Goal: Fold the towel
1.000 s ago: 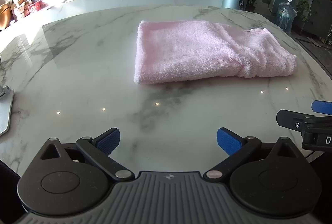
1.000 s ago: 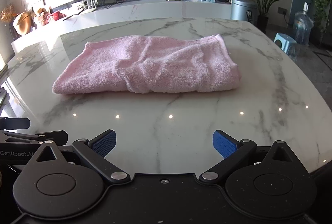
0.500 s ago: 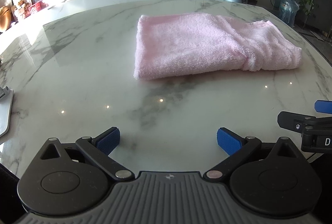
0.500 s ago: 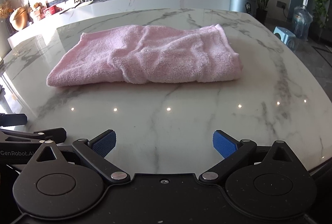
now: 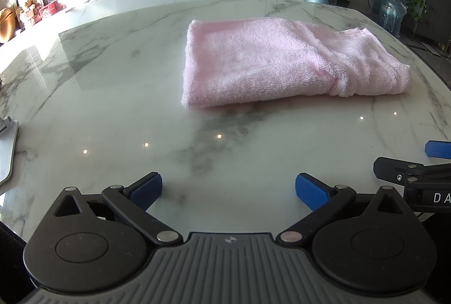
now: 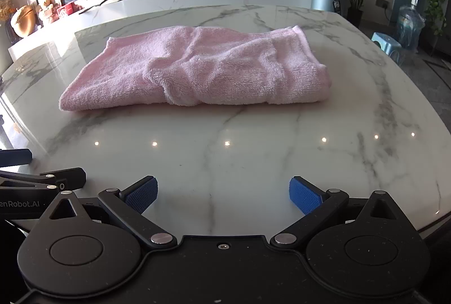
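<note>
Pink terry towel [image 5: 276, 64] [image 6: 203, 70], already folded into approx. rectangle, lying flat w/ rumpled top layer, sitting mid-table, near edge doubled over

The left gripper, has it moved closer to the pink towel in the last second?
Yes. In its own view the left gripper has eased forward: the towel looms slightly larger and sits lower against the table.

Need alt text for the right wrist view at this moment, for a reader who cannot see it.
A pink towel, folded but rumpled, lies on a white marble table ahead of the open, empty right gripper. Part of the left gripper shows at the left edge, also clear of the towel.
</note>
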`<action>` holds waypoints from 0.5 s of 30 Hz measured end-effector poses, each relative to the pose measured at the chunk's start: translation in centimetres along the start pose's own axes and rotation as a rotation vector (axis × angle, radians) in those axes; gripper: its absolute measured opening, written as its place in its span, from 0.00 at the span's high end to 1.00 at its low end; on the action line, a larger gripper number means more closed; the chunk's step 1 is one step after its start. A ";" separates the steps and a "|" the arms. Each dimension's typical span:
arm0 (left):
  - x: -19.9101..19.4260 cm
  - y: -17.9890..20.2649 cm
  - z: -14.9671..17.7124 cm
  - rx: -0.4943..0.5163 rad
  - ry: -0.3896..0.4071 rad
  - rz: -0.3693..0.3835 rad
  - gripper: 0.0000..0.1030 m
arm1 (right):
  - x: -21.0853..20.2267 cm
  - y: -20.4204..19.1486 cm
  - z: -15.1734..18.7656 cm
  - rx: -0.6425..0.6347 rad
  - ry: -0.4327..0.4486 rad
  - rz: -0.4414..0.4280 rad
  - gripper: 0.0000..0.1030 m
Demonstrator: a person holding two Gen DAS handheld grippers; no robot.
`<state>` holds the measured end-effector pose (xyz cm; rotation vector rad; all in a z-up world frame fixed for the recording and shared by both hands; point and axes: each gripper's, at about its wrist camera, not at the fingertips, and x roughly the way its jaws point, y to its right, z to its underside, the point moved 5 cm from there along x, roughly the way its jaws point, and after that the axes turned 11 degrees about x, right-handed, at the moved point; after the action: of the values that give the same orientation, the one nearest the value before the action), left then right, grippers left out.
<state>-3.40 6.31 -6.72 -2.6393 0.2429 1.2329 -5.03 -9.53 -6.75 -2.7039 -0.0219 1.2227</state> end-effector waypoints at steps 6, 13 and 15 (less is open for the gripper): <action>0.0 -0.1 0.0 -0.003 -0.003 0.000 0.00 | 0.2 -0.3 0.2 -0.028 -0.001 0.018 0.02; 0.0 -0.1 -0.1 -0.002 -0.005 0.000 0.00 | 0.2 -0.3 0.2 -0.028 0.002 0.020 0.02; 0.0 0.0 -0.1 -0.002 -0.005 0.000 0.00 | 0.2 -0.3 0.3 -0.028 0.002 0.022 0.00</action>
<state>-3.32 6.31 -6.62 -2.6375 0.2406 1.2402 -5.06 -9.17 -7.06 -2.7367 -0.0095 1.2343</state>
